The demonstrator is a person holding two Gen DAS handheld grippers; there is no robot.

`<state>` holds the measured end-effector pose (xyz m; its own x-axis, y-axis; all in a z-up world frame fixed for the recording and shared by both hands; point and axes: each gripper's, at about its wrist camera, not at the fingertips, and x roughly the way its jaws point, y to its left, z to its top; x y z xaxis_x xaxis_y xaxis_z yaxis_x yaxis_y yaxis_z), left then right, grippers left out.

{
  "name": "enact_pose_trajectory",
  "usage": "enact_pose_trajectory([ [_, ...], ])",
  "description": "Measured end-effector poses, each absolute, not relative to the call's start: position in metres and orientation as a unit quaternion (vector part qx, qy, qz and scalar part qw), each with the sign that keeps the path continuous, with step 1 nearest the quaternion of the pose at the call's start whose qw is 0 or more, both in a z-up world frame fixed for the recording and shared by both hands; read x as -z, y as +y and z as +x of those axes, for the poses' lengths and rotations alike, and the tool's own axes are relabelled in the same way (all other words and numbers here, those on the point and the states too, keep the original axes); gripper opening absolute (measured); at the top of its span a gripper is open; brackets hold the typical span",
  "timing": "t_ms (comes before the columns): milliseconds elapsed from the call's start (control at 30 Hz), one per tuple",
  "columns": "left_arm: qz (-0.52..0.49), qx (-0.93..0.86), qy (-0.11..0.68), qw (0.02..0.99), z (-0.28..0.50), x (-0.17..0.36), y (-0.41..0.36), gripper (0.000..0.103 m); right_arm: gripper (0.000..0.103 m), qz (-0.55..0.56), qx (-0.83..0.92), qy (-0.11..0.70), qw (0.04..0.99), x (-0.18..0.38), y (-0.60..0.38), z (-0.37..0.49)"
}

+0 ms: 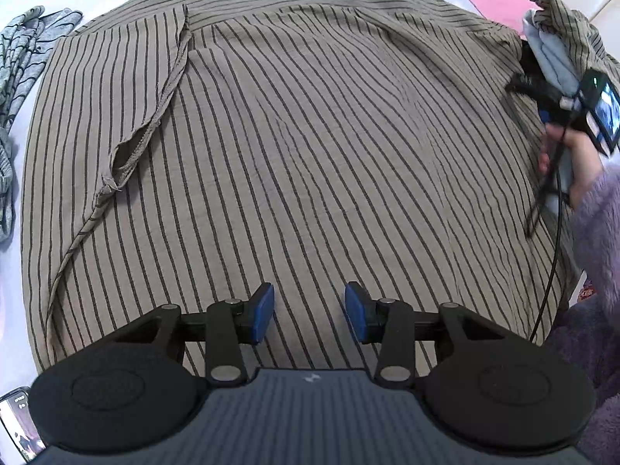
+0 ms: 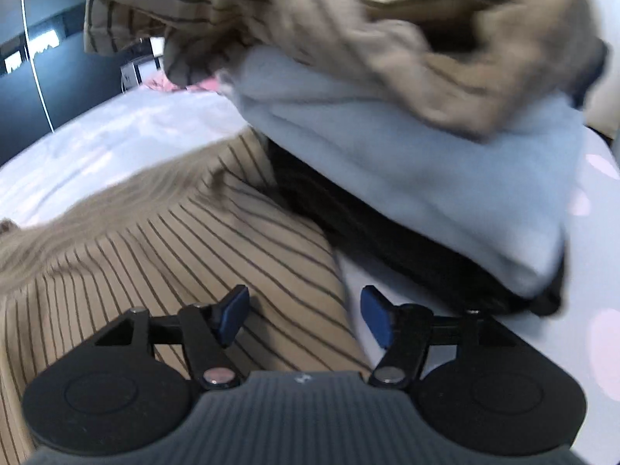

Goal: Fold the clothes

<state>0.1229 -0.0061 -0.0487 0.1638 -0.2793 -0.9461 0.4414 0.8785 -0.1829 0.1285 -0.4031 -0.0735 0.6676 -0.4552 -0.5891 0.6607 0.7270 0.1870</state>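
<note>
One tan striped shirt (image 1: 294, 147) lies spread flat over a white bed (image 2: 116, 143); its far sleeve, blurred, seems draped over a folded pale-blue garment (image 2: 426, 178); left gripper (image 1: 309, 312) hovers above the cloth, jaws apart, empty; right gripper (image 2: 304, 316) likewise gapes at the shirt's edge, holding nothing.

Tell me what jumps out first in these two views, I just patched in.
A big tan striped shirt fills the left view, spread flat, with the open left gripper above it. At its right edge, part of it drapes over a folded light blue garment, just ahead of the open right gripper.
</note>
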Motion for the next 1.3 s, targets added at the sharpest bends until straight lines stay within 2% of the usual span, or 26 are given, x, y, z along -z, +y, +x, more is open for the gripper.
enact_pose_trajectory([
  [100, 0.068, 0.235, 0.608, 0.755, 0.123, 0.054, -0.006, 0.038, 0.065, 0.217, 0.318, 0.250, 0.889, 0.077, -0.410, 0.136],
  [167, 0.069, 0.234, 0.611, 0.753, 0.122, 0.056, -0.006, 0.038, 0.051, 0.231, 0.321, 0.242, 0.886, 0.079, -0.414, 0.142],
  [233, 0.069, 0.232, 0.614, 0.752, 0.123, 0.059, -0.005, 0.038, 0.015, 0.224, 0.317, 0.235, 0.891, 0.078, -0.413, 0.144],
  [300, 0.069, 0.230, 0.616, 0.751, 0.123, 0.061, -0.005, 0.038, 0.006, 0.186, 0.302, 0.231, 0.906, 0.072, -0.402, 0.143],
  [433, 0.067, 0.230, 0.615, 0.751, 0.123, 0.061, -0.004, 0.038, 0.005, 0.096, 0.264, 0.222, 0.934, 0.061, -0.378, 0.144],
  [567, 0.067, 0.234, 0.613, 0.752, 0.122, 0.059, -0.004, 0.038, 0.004, -0.085, 0.170, 0.235, 0.953, 0.059, -0.325, 0.150],
  [700, 0.069, 0.237, 0.610, 0.753, 0.122, 0.057, -0.006, 0.038, 0.004, -0.266, 0.063, 0.287, 0.918, 0.073, -0.265, 0.148],
  [800, 0.069, 0.237, 0.607, 0.756, 0.121, 0.055, -0.005, 0.038, 0.011, -0.342, -0.014, 0.309, 0.887, 0.084, -0.234, 0.131],
  [833, 0.068, 0.236, 0.605, 0.757, 0.121, 0.054, -0.004, 0.038, 0.025, -0.357, -0.036, 0.311, 0.880, 0.083, -0.226, 0.121],
  [900, 0.065, 0.234, 0.604, 0.759, 0.121, 0.053, -0.002, 0.038, 0.047, -0.336, -0.043, 0.299, 0.892, 0.072, -0.229, 0.107],
  [1067, 0.061, 0.234, 0.603, 0.760, 0.121, 0.051, 0.000, 0.039, 0.048, -0.221, 0.011, 0.303, 0.927, 0.056, -0.273, 0.123],
  [1300, 0.064, 0.242, 0.605, 0.756, 0.122, 0.053, -0.003, 0.039, 0.045, -0.031, 0.111, 0.313, 0.943, 0.041, -0.346, 0.165],
])
